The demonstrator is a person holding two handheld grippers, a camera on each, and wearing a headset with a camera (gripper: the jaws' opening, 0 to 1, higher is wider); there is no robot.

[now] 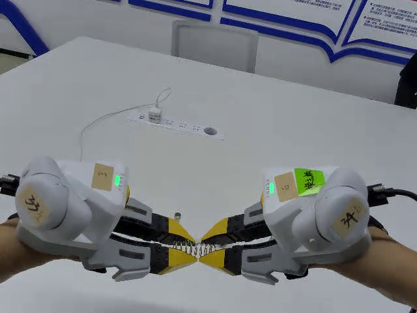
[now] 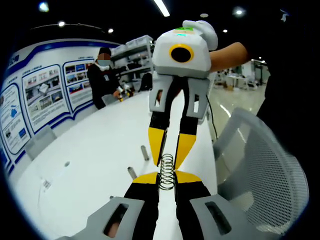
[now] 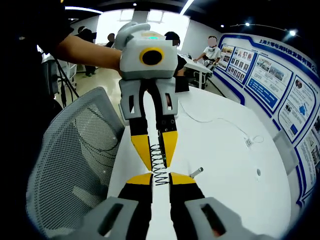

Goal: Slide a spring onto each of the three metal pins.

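both my left hand-held gripper (image 2: 167, 179) and right hand-held gripper (image 3: 161, 179) pinch one spring (image 3: 157, 159) end to end above the desk (image 1: 273, 124) — i'd free one end, keep it straight and lower it over the nearest pin (image 1: 176, 215).

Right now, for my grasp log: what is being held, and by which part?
A spring, by its ends: the left gripper pinches one, the right gripper the other.

34 on right gripper (image 1: 208, 250) sticker (image 1: 348, 223); 37 on left gripper (image 1: 187, 252) sticker (image 1: 32, 205).
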